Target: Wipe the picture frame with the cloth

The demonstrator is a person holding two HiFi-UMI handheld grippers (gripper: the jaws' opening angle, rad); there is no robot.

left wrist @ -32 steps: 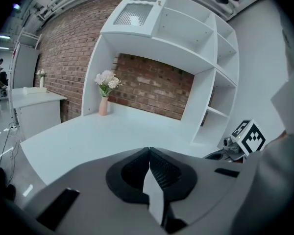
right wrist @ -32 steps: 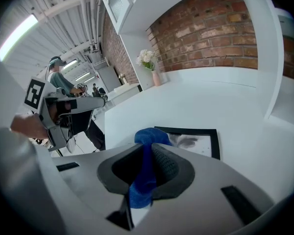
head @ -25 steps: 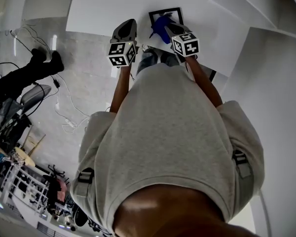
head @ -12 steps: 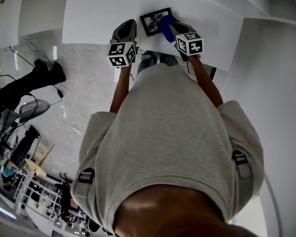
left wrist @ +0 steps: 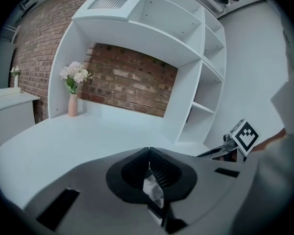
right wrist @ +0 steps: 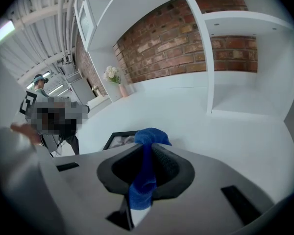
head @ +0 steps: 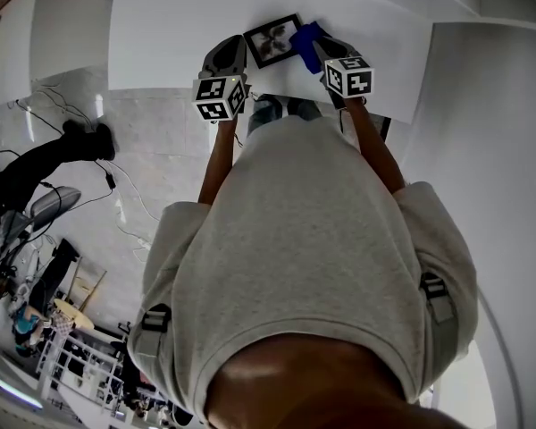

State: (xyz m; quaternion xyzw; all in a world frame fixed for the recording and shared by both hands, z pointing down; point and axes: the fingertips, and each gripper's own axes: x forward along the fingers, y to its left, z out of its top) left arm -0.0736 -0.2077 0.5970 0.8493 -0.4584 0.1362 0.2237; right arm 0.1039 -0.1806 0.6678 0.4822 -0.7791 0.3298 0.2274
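Observation:
The black picture frame (head: 270,41) is over the white desk (head: 179,25), tilted, with its left corner at the tip of my left gripper (head: 235,50). In the left gripper view that gripper (left wrist: 149,153) is shut on a thin edge of the frame (left wrist: 154,190), seen edge-on. My right gripper (head: 326,52) is shut on the blue cloth (head: 305,43), which rests against the frame's right side. In the right gripper view the cloth (right wrist: 148,136) bulges out past the gripper (right wrist: 149,148), and the frame (right wrist: 116,141) lies just beyond to the left.
White shelving (left wrist: 206,72) stands to the right against a brick wall (left wrist: 132,82). A pink vase with flowers (left wrist: 72,104) stands at the desk's far side. Cables and clutter (head: 62,266) cover the floor at the left. Another person (right wrist: 39,84) stands far off.
The frame has shifted left from beside the right gripper to the left gripper's tip, which now grips it. The cloth went with it, from over the picture to the frame's right edge.

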